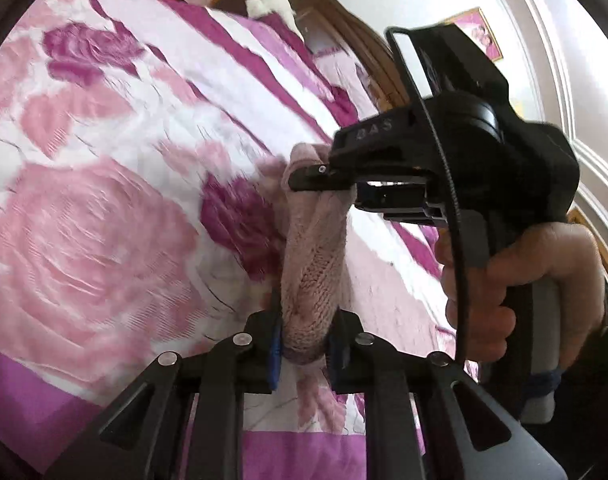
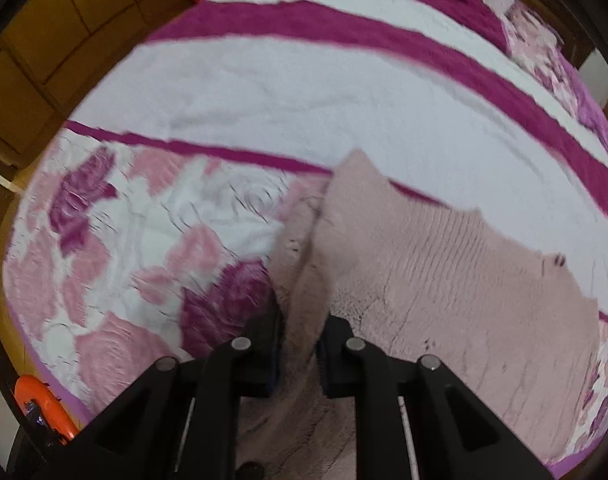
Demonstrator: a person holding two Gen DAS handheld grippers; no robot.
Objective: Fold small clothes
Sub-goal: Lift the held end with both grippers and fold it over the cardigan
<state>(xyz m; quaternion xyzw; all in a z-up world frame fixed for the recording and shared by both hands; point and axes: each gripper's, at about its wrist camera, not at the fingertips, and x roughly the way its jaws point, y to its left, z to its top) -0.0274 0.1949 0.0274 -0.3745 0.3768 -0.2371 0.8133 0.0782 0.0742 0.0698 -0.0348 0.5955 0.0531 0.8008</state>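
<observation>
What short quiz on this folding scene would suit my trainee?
1. True or false: both grippers are shut on the sweater.
2. Which lies under the sweater? A) bare wood B) a floral bedspread C) a grey mat
3. Fill in: in the left wrist view, the hand holds the ___ gripper.

Key
1. True: the left gripper and the right both pinch pink knit.
2. B
3. right
</observation>
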